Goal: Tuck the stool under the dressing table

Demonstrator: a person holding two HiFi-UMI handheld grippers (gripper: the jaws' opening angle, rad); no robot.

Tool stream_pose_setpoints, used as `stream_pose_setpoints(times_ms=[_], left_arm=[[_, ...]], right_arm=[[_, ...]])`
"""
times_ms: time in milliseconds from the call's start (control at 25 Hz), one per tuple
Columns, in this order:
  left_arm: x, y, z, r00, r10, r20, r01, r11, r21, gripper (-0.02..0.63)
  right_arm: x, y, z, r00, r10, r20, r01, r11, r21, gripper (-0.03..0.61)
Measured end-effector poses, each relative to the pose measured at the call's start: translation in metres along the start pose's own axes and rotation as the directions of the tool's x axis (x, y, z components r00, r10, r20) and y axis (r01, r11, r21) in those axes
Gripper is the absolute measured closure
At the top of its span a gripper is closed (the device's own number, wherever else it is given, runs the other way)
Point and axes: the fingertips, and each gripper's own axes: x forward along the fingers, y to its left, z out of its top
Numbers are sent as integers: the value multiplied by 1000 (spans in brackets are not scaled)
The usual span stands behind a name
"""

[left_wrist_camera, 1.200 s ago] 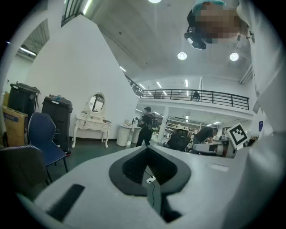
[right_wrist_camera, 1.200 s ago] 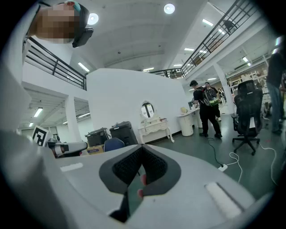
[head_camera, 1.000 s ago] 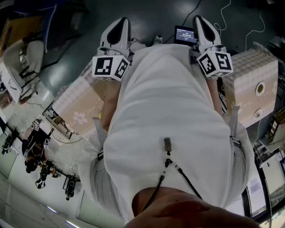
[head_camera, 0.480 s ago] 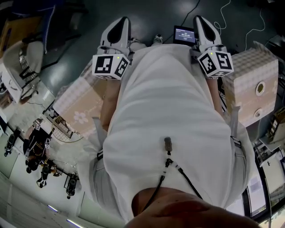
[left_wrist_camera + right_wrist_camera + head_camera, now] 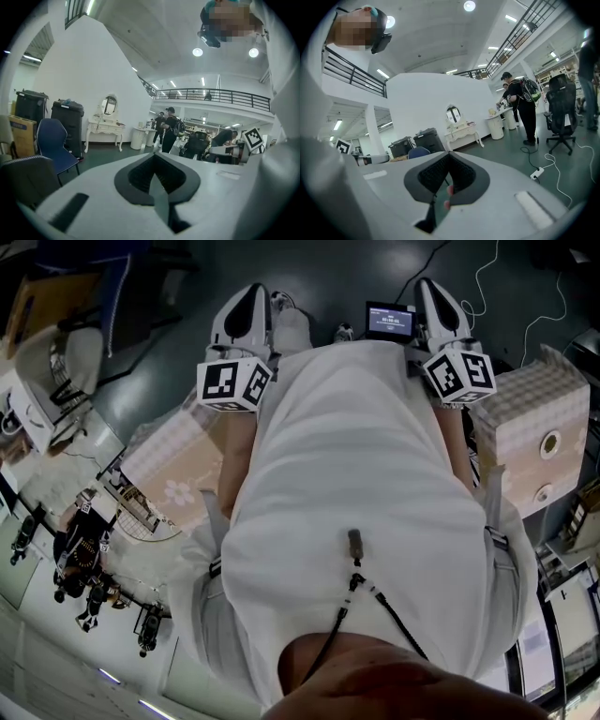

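Observation:
The white dressing table (image 5: 106, 124) with an oval mirror stands far off against the white wall; it also shows in the right gripper view (image 5: 462, 131). I cannot make out a stool in any view. My left gripper (image 5: 157, 182) is shut with nothing between its pads. My right gripper (image 5: 446, 182) is shut too and holds nothing. In the head view both grippers are held out in front of the person's white shirt, the left gripper (image 5: 249, 296) and the right gripper (image 5: 433, 292) over the dark green floor, both pointing ahead.
A blue chair (image 5: 54, 146) and black bins (image 5: 68, 123) stand left of the dressing table, a white round stand (image 5: 138, 138) to its right. People (image 5: 168, 130) stand nearby. An office chair (image 5: 560, 118) and floor cables (image 5: 537, 172) lie right. Checked boxes (image 5: 536, 427) flank the person.
Both grippers have moved a little forward with the person; the floor and the checked boxes have shifted slightly in the head view. Both stay shut.

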Motion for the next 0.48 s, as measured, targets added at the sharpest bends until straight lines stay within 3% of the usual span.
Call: stream_pose_setpoints(times_ms=[480], left_arm=[[98,132,52,995,-99,16,100,995,-11,607]], right_arm=[[147,15,29,999,-54,3,54,998,-34,571]])
